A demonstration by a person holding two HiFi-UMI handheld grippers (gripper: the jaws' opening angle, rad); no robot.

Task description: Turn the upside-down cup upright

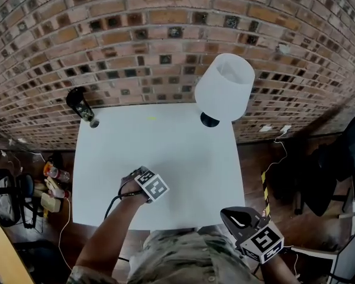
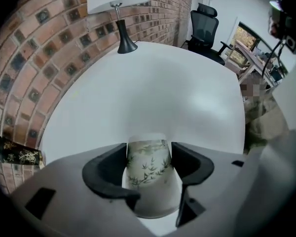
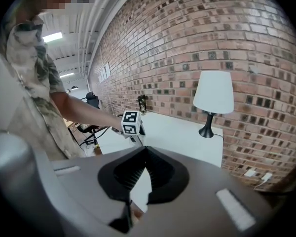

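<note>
**A:** where's the cup [image 2: 148, 172] right now?

**B:** On the white table [image 1: 165, 147], well away from the lamp [image 1: 225, 87], over by the person's edge. The left gripper [image 2: 149, 154] is clamped on its sides.

**A:** and the right gripper [image 3: 147, 154]?

**B:** Jaws together, nothing in them, farther from the lamp.

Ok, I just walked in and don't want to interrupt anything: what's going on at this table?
A person is at the white table with a handheld tool in each hand. The left tool points down at the table, jaws closed on the sides of a white cup with a green leaf print. Whether that cup is upside down I cannot tell. The right tool is shut and empty, off the table's near corner. A white-shaded lamp stands at the back, untouched.
</note>
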